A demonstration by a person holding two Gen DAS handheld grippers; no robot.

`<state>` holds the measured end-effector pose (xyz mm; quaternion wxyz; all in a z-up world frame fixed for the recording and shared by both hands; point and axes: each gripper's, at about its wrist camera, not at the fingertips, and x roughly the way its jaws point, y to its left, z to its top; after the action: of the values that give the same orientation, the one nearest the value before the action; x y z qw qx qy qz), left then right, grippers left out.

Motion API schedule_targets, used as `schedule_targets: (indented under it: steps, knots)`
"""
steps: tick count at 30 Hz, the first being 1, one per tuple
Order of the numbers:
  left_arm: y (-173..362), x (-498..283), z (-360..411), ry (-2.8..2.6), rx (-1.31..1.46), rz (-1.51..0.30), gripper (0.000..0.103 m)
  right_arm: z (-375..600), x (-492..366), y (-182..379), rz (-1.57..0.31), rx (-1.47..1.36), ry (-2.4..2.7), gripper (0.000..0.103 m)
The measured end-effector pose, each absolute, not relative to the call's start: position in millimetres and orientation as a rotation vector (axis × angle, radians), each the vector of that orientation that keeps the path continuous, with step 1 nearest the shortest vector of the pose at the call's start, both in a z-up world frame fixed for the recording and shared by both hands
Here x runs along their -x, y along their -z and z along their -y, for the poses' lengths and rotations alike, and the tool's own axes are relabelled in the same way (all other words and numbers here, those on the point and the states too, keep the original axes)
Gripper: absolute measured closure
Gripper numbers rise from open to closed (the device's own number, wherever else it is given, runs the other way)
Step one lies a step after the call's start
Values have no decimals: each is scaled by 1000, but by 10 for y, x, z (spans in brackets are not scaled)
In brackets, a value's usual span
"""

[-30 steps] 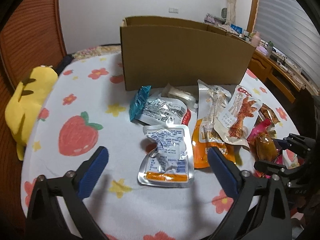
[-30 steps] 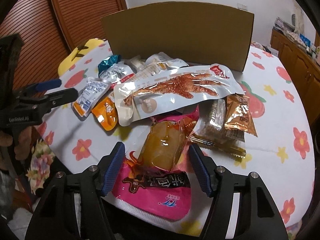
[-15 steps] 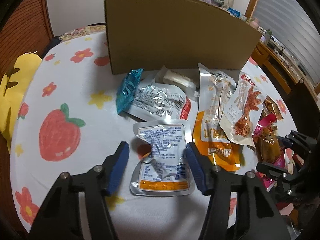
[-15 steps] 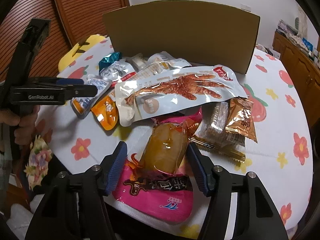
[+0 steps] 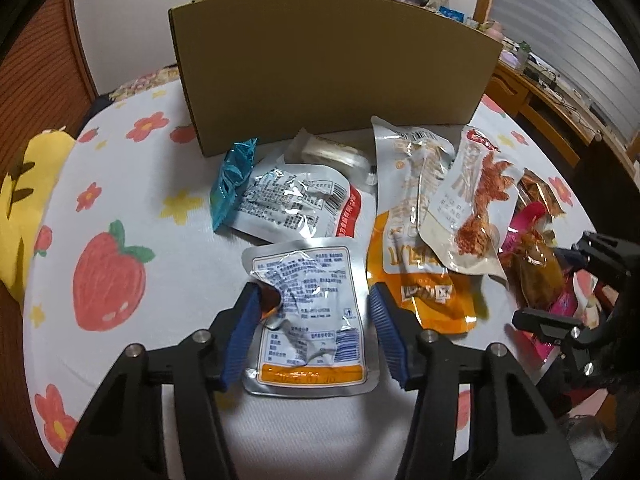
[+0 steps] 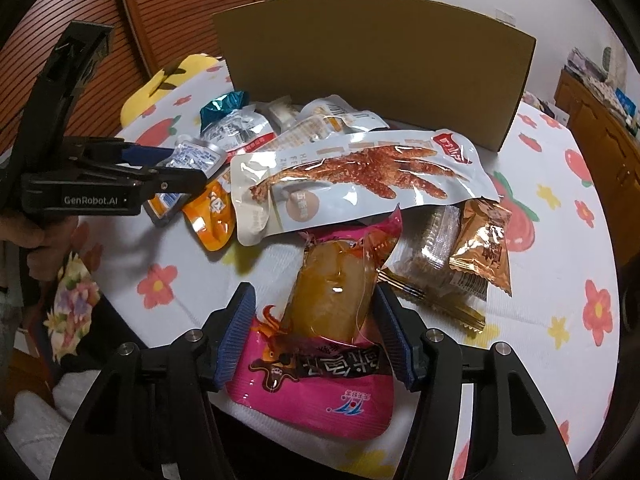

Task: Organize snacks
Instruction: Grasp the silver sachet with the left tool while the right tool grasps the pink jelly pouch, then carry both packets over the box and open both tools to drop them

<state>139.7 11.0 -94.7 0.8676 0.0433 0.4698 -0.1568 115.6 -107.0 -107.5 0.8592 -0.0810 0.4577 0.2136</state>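
Both jaws open | left gripper (image 5: 312, 332) straddles silver pouch (image 5: 308, 316) edges | right gripper (image 6: 316, 336) apparently touching pink packet (image 6: 320, 384)

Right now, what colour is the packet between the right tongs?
Pink packet, with a clear window showing an amber-brown snack. The right wrist view shows it best.

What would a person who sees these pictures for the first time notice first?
Probably the tall cardboard box standing at the back of the strawberry-print tablecloth, with shiny snack packets heaped before it. Next, the left gripper straddles a silver pouch, and the right gripper straddles a pink packet; neither is closed yet.
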Motion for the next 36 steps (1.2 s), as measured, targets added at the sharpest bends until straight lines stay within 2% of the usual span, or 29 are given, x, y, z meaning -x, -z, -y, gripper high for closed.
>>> schedule_targets:
  steps: [1, 2, 9, 20, 26, 36]
  knots:
    - [945, -1376, -117, 330, -91, -977, 50, 1069, -1157, 1077, -961, 172, -449, 41]
    - [928, -1341, -136, 327, -92, -962, 68, 1070, -1159, 1076, -962, 170, -452, 41]
    - [896, -1232, -297, 321, -28, -942, 70, 1048, -1142, 1074, -955, 171, -446, 42]
    - [744, -1021, -395, 304, 23, -845, 70, 1130, -1112, 980, -911, 128, -453, 54]
    - [696, -997, -371, 293, 20, -815, 70, 1163, -1117, 945, -905, 125, -455, 65]
    - [618, -909, -357, 290, 38, -778, 70, 1209, -1028, 852, -874, 134, -454, 65]
